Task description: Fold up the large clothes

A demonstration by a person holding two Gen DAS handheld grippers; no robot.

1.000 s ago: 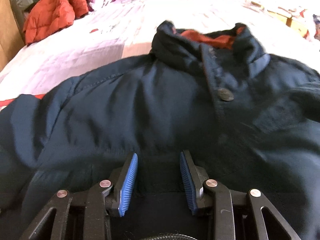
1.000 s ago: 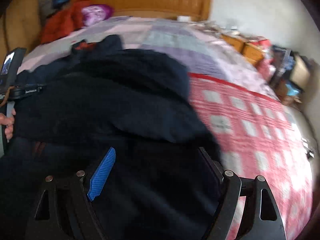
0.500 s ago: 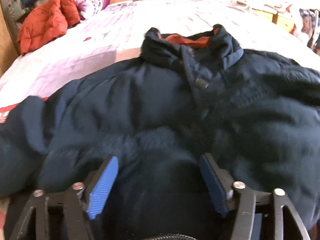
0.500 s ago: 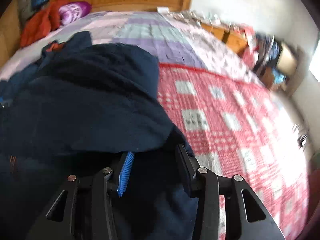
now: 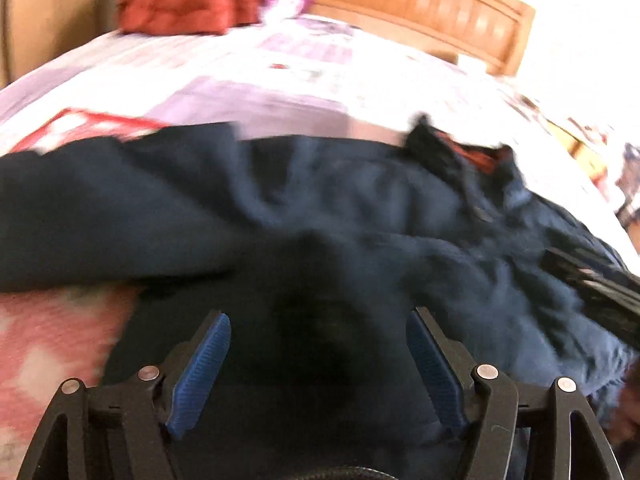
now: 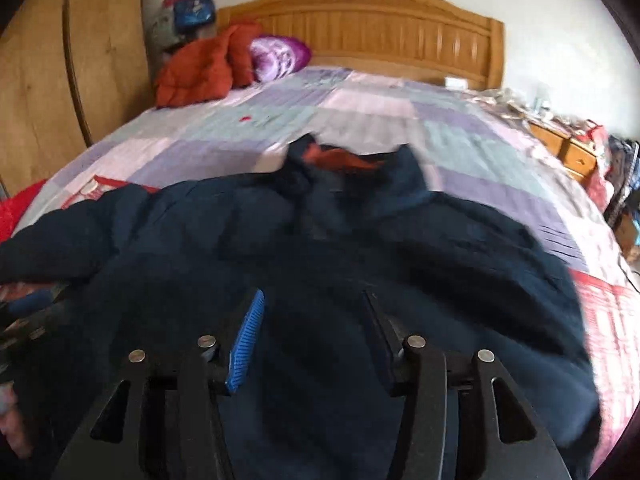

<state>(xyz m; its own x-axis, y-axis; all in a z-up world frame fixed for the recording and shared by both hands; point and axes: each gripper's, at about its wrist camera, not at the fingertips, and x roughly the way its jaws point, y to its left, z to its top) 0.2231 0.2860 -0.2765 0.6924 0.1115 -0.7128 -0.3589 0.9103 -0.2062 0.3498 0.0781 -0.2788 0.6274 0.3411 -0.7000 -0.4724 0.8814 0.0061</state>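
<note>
A large navy jacket (image 6: 360,248) with an orange-lined collar (image 6: 340,158) lies spread on the bed, collar toward the headboard. It also shows in the left wrist view (image 5: 360,208), blurred. My left gripper (image 5: 318,320) is open, its jaws wide apart just over the jacket's near part, holding nothing. My right gripper (image 6: 312,300) is open over the jacket's lower front, with dark cloth under the jaws but not pinched. The other gripper's black frame (image 5: 592,280) shows at the right of the left wrist view.
The bed has a lilac patchwork quilt (image 6: 360,112) and a red and white checked cover (image 6: 612,320) at the right. An orange padded jacket (image 6: 200,68) and a purple pillow (image 6: 280,56) lie by the wooden headboard (image 6: 380,28). A wardrobe (image 6: 60,60) stands at left, drawers (image 6: 568,152) at right.
The left gripper opened wide and swung left along the jacket. The right gripper, nearly shut on the jacket's edge half a second ago, opened and swung left to face the collar.
</note>
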